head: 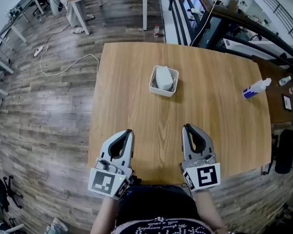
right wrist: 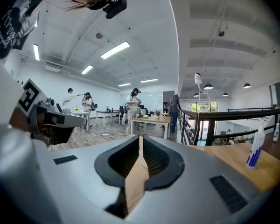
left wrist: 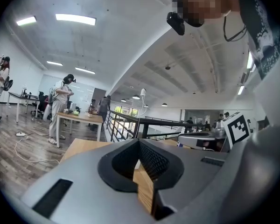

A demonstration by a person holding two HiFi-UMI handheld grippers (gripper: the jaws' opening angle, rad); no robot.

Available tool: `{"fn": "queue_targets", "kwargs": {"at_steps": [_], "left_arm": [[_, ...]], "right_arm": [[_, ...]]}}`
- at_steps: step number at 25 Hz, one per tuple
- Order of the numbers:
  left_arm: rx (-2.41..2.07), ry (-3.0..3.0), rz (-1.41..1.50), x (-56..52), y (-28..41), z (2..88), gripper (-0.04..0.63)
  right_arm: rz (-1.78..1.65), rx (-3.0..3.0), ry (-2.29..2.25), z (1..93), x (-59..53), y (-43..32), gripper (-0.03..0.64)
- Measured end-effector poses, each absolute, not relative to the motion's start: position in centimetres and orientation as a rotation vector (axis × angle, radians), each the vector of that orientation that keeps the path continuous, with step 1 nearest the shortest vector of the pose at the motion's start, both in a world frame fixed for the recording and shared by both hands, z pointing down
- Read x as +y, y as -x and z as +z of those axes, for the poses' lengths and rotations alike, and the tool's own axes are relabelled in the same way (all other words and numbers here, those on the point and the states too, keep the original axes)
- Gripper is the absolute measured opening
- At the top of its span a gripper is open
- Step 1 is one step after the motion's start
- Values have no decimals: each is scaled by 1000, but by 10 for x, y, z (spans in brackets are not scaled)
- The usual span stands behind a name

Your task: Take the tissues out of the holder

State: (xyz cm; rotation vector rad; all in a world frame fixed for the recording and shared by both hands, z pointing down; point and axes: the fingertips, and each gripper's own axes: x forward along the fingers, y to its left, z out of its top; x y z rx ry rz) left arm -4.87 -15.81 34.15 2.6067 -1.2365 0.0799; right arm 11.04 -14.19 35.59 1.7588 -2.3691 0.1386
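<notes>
Tissues point(head: 163, 77) sat in the white holder point(head: 172, 90) mid-tabletop point(head: 219, 126), well ahead. I judged the right gripper point(head: 187, 127) slightly nearer than the left gripper point(head: 129, 132). Fingers on both were pressed together, empty.

The tabletop point(head: 136, 101) is made of pale wood with a fine straight grain, finished smooth and matt. The holder point(head: 153, 85) looks to be moulded in smooth white plastic, and the tissues point(head: 164, 77) in it are seen as soft, matt white paper. The shells of the left tool point(head: 130, 132) and the right tool point(head: 187, 127) are formed in matt grey plastic; their pads point(left wrist: 155, 162) are black, finely ribbed and rubber-like. The floor point(head: 44, 111) is laid in grey-brown planks with a rough, weathered grain. A faint gloss is shown by the plastic spray bottle point(head: 256, 87).
</notes>
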Motion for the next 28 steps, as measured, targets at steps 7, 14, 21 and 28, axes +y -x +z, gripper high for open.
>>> {"fn": "queue_targets", "kwargs": {"at_steps": [7, 14, 21, 28], "left_arm": [[-1176, -2632, 99, -162, 29, 347, 5], [-1155, -2628, 119, -168, 15, 355, 5], [-1161, -2596, 121, -172, 16, 362, 5], [-1168, -2587, 128, -176, 19, 361, 5]], "right_arm": [[165, -2365, -1760, 364, -189, -111, 123], [212, -2350, -1763, 383, -236, -120, 160], [251, -2306, -1750, 401, -267, -119, 180], [285, -2280, -1721, 415, -296, -113, 235]]}}
